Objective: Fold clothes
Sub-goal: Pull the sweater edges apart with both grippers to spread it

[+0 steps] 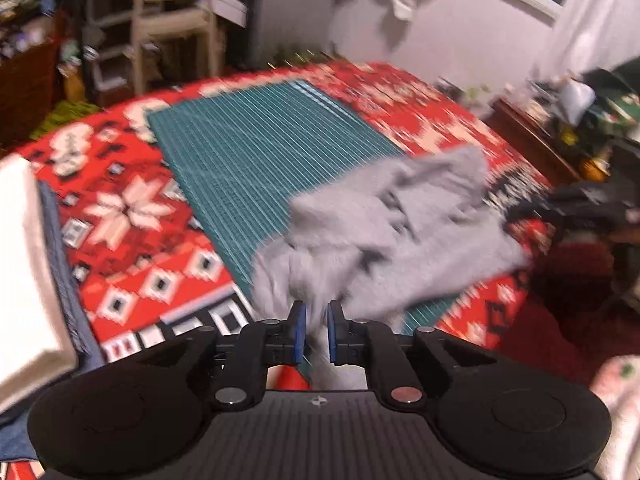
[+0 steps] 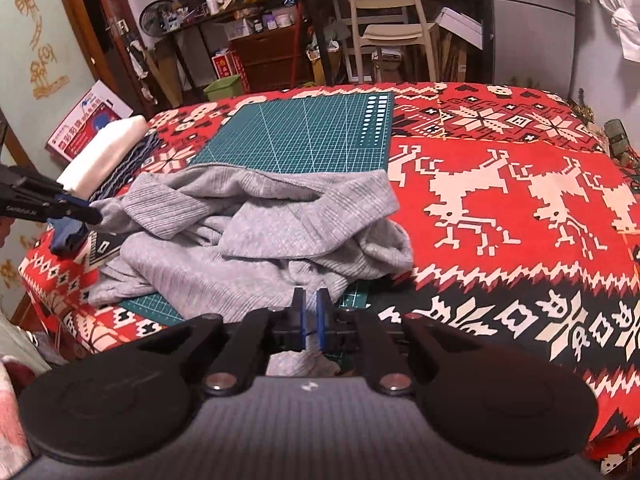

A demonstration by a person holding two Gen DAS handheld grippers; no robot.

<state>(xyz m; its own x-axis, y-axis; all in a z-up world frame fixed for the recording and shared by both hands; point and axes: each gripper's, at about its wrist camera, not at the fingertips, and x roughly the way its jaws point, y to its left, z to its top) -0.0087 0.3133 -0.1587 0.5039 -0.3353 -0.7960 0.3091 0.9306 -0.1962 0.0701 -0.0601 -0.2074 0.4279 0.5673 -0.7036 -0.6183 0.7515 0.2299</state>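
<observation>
Right wrist view is showing both grippers' fingers [image 2: 310, 314] pinching the grey sweater [image 2: 256, 240] on the cutting mat [image 2: 304, 136]; left view [image 1: 316, 330] is blurring it.

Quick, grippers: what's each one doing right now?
Left gripper: shut on the grey sweater.
Right gripper: shut on the grey sweater too.

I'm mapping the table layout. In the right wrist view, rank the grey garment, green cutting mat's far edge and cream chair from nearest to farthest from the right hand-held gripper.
1. grey garment, right at the right hand-held gripper
2. green cutting mat, far edge mid-table
3. cream chair, behind the table
</observation>
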